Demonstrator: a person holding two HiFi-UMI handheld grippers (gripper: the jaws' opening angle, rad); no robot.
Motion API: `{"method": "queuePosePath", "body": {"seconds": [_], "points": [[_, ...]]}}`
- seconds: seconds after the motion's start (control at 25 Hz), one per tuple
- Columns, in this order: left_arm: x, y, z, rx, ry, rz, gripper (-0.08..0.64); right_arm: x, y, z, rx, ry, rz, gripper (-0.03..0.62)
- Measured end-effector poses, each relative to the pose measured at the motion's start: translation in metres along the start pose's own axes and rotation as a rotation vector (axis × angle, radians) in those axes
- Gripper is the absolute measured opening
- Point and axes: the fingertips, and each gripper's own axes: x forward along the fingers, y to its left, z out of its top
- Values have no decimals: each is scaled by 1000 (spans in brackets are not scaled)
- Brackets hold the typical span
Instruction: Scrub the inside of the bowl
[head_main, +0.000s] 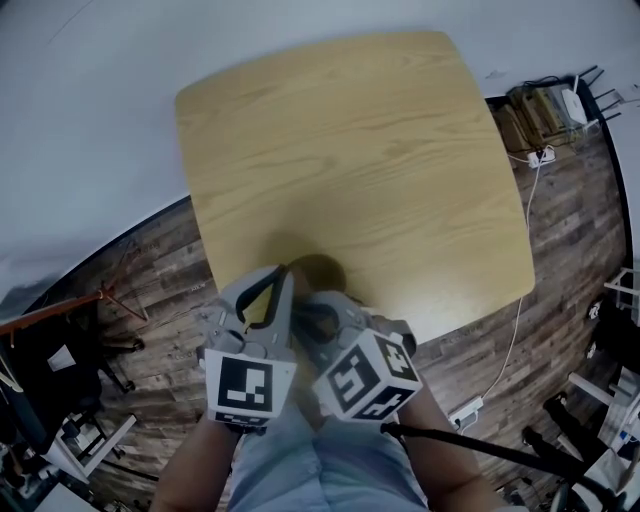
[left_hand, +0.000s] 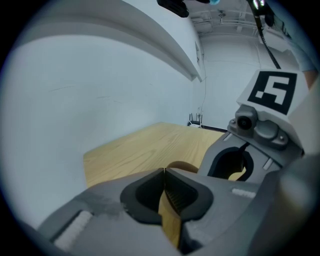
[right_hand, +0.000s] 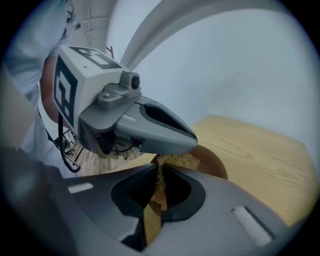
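A brown wooden bowl (head_main: 322, 268) sits near the front edge of the table (head_main: 350, 150), mostly hidden under both grippers. My left gripper (head_main: 286, 270) is shut on the bowl's left rim; in the left gripper view its jaws (left_hand: 164, 172) pinch a thin tan wall, with the bowl's rim (left_hand: 181, 167) curving just beyond. My right gripper (head_main: 322, 300) is right beside it, over the bowl. In the right gripper view it (right_hand: 161, 170) is shut on a tan fibrous scrubber (right_hand: 175, 161), which hangs at the bowl (right_hand: 214, 160).
The light wooden table stretches away bare beyond the bowl, with a white wall (left_hand: 100, 100) behind it. Dark plank floor (head_main: 570, 240) surrounds it, with cables and a power strip (head_main: 540, 155) at the right. The person's forearms (head_main: 210, 470) reach in from below.
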Motion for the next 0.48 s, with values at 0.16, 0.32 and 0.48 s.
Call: {"method": "queuePosePath", "body": {"seconds": [0.16, 0.32, 0.48], "points": [[-1, 8, -6, 41, 7, -2, 28, -2, 11, -1, -12, 10, 43, 25], [-3, 12, -11, 23, 11, 2, 28, -7, 21, -4, -19, 24, 58, 25], [-2, 13, -12, 20, 8, 10, 28, -16, 30, -7, -22, 34, 68, 25]]}}
